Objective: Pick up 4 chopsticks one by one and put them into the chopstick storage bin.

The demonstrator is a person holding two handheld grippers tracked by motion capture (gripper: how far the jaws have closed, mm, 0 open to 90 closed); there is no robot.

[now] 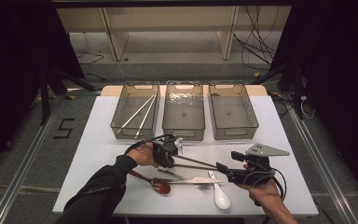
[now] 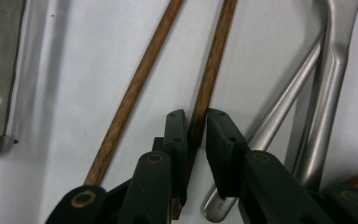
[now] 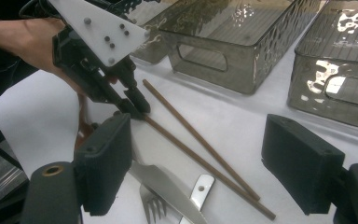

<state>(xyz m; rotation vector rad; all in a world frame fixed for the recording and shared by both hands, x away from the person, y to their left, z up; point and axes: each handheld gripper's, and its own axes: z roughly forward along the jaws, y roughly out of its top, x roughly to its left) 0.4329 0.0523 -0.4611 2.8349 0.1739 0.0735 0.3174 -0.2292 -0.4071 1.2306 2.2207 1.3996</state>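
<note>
Two wooden chopsticks lie side by side on the white table. My left gripper reaches down onto their near ends. In the left gripper view its jaws are shut on one chopstick, a pad against each side, while the other chopstick lies free beside it. My right gripper hovers at the chopsticks' far tips, wide open with nothing gripped. The right gripper view shows its jaws spread apart, both chopsticks and my left gripper.
Three smoky plastic bins stand at the back: the left bin holds two metal chopsticks; the middle bin and right bin stand beside it. A brown spoon, knife, fork and white spoon lie nearby.
</note>
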